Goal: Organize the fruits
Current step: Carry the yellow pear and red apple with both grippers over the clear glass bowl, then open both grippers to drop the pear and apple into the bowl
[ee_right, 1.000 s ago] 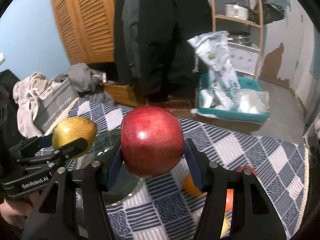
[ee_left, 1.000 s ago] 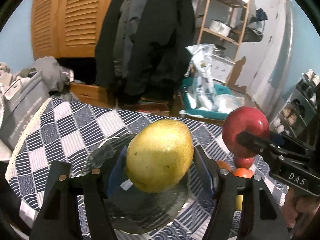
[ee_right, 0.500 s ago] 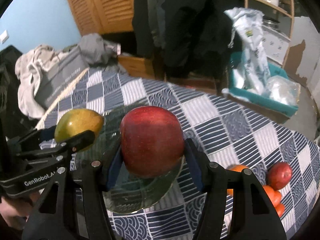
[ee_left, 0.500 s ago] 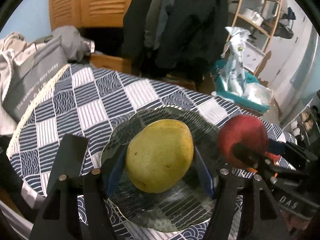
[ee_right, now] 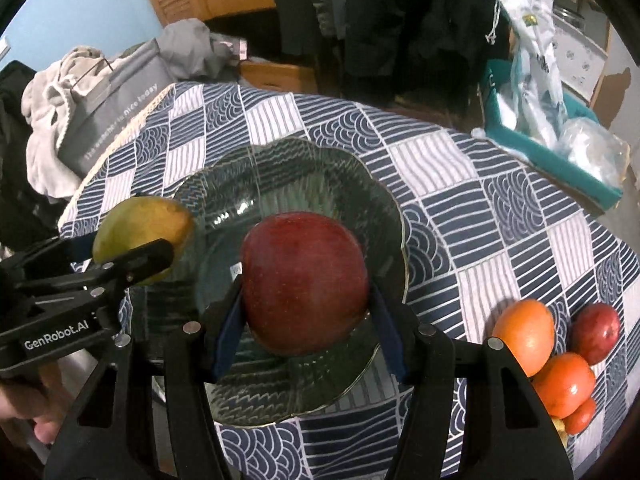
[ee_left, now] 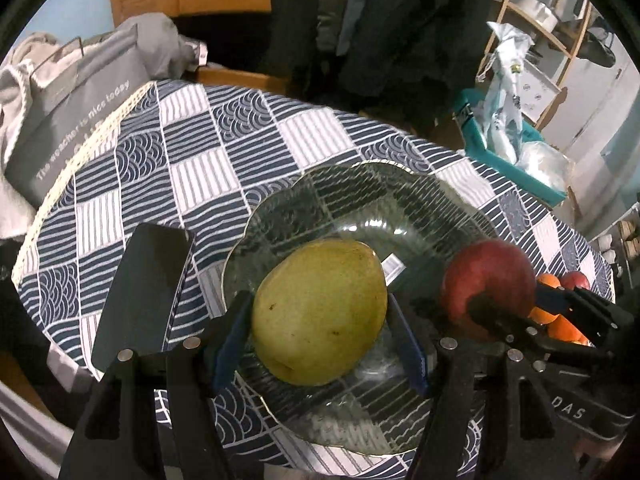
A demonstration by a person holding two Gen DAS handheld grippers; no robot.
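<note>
A: Start at the left. What have the left tongs (ee_left: pixel 320 316) got?

B: They're clamped on the yellow-green mango (ee_left: pixel 318 312), blue pads pressing its two flanks at the widest part. It hangs above the near half of the glass plate (ee_left: pixel 280 216), which sits toward the middle of the tabletop (ee_left: pixel 192 152).

A: How would you expect the mango to handle?

B: Heavy for its size, I'd guess, with smooth skin and soft flesh under it. A firm hold across the broad middle suits it; squeeze harder and it bruises.

A: And the right side?

B: The right tongs (ee_right: pixel 306 292) are clamped on the red apple (ee_right: pixel 306 284), also at its widest girth, over the plate's centre. It's likely firmer than the mango, but waxy and round, so it could roll once let go.

A: Anything else?

B: Loose fruit (ee_right: pixel 560 380) waits near the tabletop's right edge. The plate looks fragile, so both pieces want setting down gently, not dropping.
</note>
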